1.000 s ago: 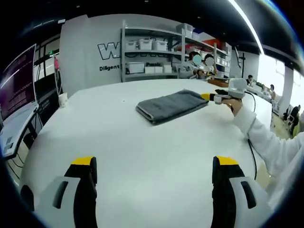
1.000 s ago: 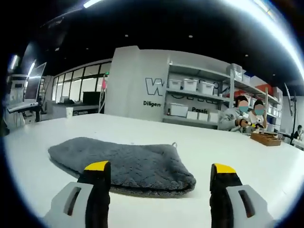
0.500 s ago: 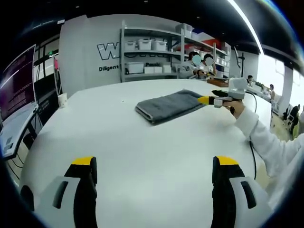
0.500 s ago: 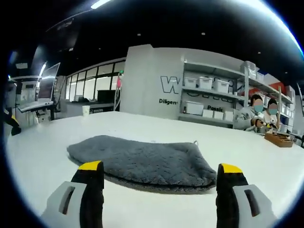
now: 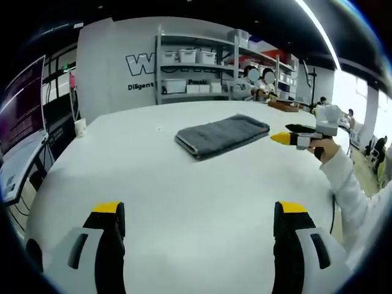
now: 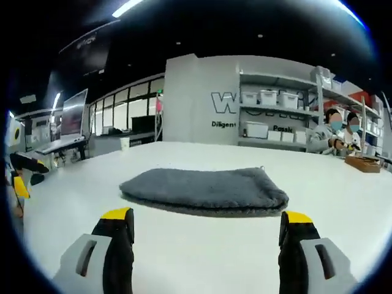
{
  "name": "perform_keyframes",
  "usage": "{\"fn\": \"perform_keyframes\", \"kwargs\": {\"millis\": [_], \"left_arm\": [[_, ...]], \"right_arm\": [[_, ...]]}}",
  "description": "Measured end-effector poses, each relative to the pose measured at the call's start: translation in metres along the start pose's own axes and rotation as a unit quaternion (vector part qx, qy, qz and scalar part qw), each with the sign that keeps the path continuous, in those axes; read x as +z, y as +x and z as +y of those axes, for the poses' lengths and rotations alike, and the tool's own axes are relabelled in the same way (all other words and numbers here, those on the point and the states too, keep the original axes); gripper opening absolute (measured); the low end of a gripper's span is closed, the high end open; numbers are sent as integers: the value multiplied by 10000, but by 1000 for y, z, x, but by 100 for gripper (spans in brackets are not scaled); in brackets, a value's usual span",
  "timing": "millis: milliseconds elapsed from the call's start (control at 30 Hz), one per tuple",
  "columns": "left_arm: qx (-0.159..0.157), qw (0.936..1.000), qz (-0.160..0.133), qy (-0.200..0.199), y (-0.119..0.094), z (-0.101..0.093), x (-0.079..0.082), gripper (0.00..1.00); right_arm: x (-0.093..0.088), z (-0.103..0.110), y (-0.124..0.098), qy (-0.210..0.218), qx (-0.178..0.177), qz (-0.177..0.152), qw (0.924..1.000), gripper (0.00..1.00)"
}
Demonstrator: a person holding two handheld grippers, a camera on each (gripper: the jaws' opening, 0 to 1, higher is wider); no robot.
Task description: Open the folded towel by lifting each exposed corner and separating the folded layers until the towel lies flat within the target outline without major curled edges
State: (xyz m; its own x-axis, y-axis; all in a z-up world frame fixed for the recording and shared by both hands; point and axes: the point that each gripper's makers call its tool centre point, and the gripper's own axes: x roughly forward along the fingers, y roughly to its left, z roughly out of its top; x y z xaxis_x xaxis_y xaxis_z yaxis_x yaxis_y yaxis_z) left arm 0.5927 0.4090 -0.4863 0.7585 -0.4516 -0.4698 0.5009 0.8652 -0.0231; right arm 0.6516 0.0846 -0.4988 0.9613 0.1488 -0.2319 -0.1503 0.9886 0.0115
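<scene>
A folded grey towel point(image 5: 222, 134) lies on the white table point(image 5: 184, 202), far ahead in the left gripper view. My left gripper point(image 5: 199, 214) stands open above the table's near part, well short of the towel. In that same view my right gripper point(image 5: 288, 133), held by a hand in a white sleeve, hovers open to the right of the towel, a little apart from it. The right gripper view has the towel point(image 6: 208, 190) lying flat ahead of my open right gripper point(image 6: 205, 217), with a gap of bare table between. My left gripper point(image 6: 23, 174) appears at the far left edge there.
Shelves with white boxes point(image 5: 196, 73) stand behind the table against a grey wall. Two people point(image 6: 340, 131) sit at the back right beside a wooden tray point(image 6: 366, 163). A monitor point(image 5: 24, 104) and a white cup point(image 5: 81, 127) are at the left.
My right gripper has drawn back from the towel's right end, toward the table's near right side. The towel lies as before. My left gripper has stayed put.
</scene>
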Motion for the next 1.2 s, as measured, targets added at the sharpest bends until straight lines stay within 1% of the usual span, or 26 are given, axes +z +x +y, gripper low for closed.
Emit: {"fn": "perform_keyframes", "kwargs": {"millis": [167, 300, 400, 600, 700, 833, 1033, 1100, 1200], "left_arm": [[31, 10000, 22, -9, 1, 1, -1, 99], [22, 10000, 52, 2, 3, 1, -2, 99], [3, 10000, 56, 15, 4, -1, -2, 99], [-11, 10000, 71, 33, 5, -1, -2, 99], [-21, 10000, 68, 43, 5, -2, -2, 99], [-32, 10000, 71, 52, 5, -3, -2, 99], [-24, 10000, 70, 35, 4, -1, -2, 99], [-17, 10000, 60, 26, 4, -1, -2, 99], [-24, 10000, 58, 18, 4, -1, -3, 99]], "right_arm": [[-16, 3, -34, 128, -103, 51, 9999, 99], [-26, -3, -58, 44, -332, 130, 9994, 99], [-30, -7, -74, 91, -435, 89, 9990, 99], [-28, -8, -89, 112, -498, 77, 9987, 99], [-26, -7, -92, 27, -529, 82, 9986, 99], [-25, -6, -90, -33, -530, 80, 9986, 99], [-26, -5, -77, -162, -439, 172, 9988, 99], [-23, -2, -72, -263, -345, 179, 9989, 97], [-17, 1, -62, -423, -254, 159, 9987, 98]]}}
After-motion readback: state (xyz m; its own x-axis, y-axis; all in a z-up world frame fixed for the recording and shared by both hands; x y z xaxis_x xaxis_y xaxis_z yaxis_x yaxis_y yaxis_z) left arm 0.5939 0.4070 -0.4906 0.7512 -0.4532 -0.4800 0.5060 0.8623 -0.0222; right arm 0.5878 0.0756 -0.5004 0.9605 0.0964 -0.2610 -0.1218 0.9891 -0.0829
